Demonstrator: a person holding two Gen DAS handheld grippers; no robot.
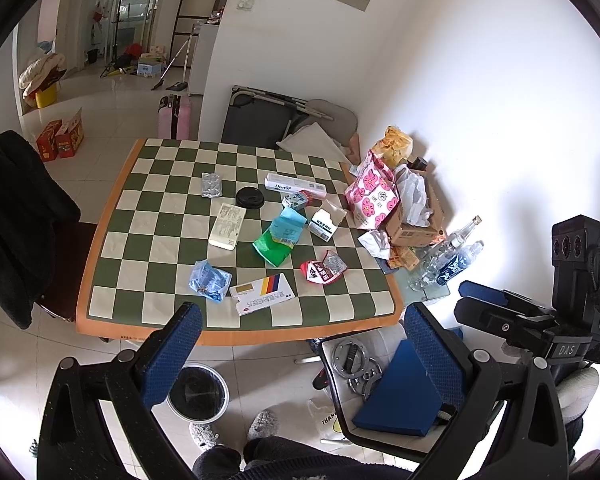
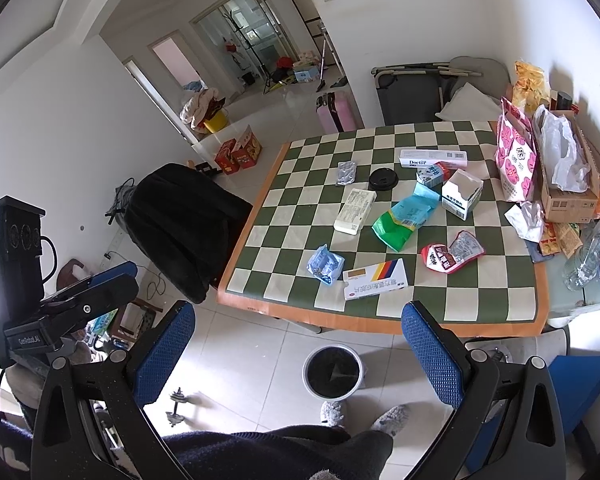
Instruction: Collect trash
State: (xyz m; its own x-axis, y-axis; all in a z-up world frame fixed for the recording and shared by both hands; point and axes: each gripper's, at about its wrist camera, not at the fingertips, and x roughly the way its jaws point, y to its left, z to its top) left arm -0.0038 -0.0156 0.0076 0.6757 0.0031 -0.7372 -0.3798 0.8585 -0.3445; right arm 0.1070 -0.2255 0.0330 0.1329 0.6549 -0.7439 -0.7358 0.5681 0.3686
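Trash is scattered over a green-and-cream checkered table (image 1: 160,184) (image 2: 300,216): a striped medicine box (image 1: 262,293) (image 2: 376,279), a blue wrapper (image 1: 209,279) (image 2: 325,265), a red packet (image 1: 323,269) (image 2: 452,251), a green-and-blue bag (image 1: 280,237) (image 2: 404,218), a white carton (image 1: 326,222) (image 2: 462,193), a black lid (image 1: 250,197) (image 2: 383,179) and a Doctor box (image 1: 295,187) (image 2: 433,158). A lined waste bin (image 1: 197,393) (image 2: 333,371) stands on the floor before the table. My left gripper (image 1: 302,322) and right gripper (image 2: 298,322) both hover open and empty above the near table edge.
A cardboard box (image 1: 414,224) (image 2: 566,200) with a pink flowered bag (image 1: 374,196) (image 2: 516,160) and several clear bottles (image 1: 450,256) (image 2: 592,252) crowd the table's right side. A black-draped chair (image 1: 16,220) (image 2: 180,224) stands left. The person's slippered feet (image 1: 236,428) rest near the bin.
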